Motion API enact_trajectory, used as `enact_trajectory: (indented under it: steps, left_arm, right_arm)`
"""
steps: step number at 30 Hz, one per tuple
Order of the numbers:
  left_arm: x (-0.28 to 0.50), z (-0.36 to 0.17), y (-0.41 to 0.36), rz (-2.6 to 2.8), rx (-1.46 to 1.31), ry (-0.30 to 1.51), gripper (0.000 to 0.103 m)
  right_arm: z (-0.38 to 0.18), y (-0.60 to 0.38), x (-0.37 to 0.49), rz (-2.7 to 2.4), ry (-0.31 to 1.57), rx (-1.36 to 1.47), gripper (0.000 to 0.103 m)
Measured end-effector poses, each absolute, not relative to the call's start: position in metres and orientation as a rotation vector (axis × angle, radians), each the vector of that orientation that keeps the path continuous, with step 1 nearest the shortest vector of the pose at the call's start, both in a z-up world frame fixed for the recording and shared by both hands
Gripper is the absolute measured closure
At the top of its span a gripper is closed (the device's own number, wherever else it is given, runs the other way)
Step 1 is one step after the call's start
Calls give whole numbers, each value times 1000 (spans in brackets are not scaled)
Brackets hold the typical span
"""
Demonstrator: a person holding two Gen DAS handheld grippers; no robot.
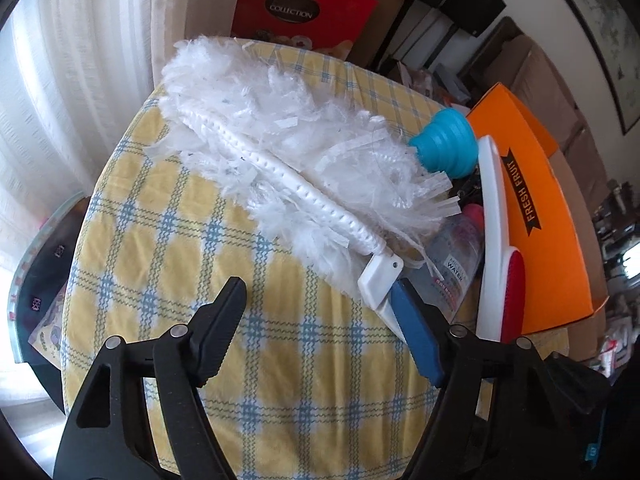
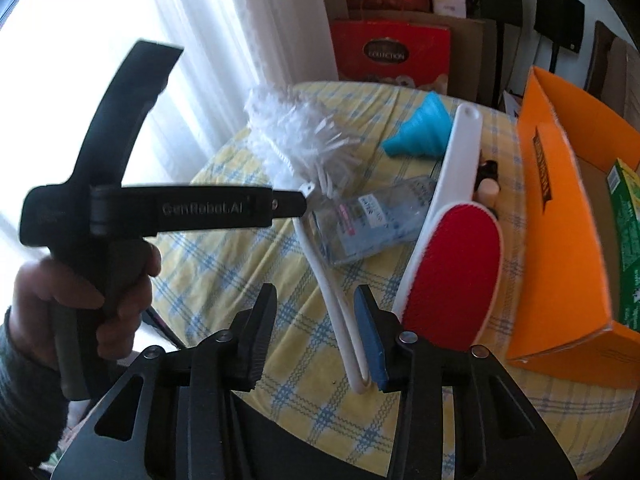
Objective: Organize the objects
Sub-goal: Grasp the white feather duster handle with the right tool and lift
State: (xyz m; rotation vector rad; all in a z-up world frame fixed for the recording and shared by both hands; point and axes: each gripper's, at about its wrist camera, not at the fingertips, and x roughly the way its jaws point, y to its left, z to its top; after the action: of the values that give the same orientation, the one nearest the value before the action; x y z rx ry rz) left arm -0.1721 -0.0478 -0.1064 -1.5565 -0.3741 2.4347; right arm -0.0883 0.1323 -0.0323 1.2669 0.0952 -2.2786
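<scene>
A white fluffy duster [image 1: 276, 144] lies on the yellow-checked table [image 1: 168, 248]; its white handle [image 2: 332, 300] runs toward the front edge. My left gripper [image 1: 320, 320] is open above the table, its right finger beside the handle's joint. It shows in the right wrist view [image 2: 292, 204], held by a hand. My right gripper [image 2: 316, 332] is open with the handle's end between its fingers, close to the blue pad [image 2: 372, 344]. A red lint brush [image 2: 456, 264], a clear water bottle [image 2: 372, 220] and a blue funnel [image 2: 420, 128] lie beside it.
An orange "Fresh Fruit" box [image 2: 560, 248] stands open at the table's right, with a green pack [image 2: 628, 240] inside. Red gift boxes [image 2: 392, 52] and cartons stand behind the table. White curtains [image 1: 80, 80] hang at the left.
</scene>
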Motion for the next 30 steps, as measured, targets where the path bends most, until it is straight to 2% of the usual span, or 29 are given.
enact_trajectory:
  steps: [9, 11, 13, 21, 24, 30]
  left_arm:
    - [-172, -107, -45, 2432, -1550, -364, 38]
    - [-174, -108, -44, 2442, -1552, -353, 38]
    - [-176, -108, -43, 2450, -1561, -359, 38]
    - [-180, -108, -33, 2486, -1565, -290, 36]
    - [-179, -107, -30, 2481, -1558, -280, 45]
    - [-177, -108, -23, 2511, -1550, -220, 50]
  right_arm:
    - [-51, 130, -91, -2250, 71, 1308, 65]
    - [-53, 130, -92, -2241, 49, 1308, 72]
    - [-53, 130, -94, -2234, 37, 1307, 73]
    - [-52, 127, -95, -2243, 67, 1300, 74]
    - [-55, 125, -99, -2260, 87, 1308, 73]
    - [-62, 125, -103, -2259, 57, 1325, 73]
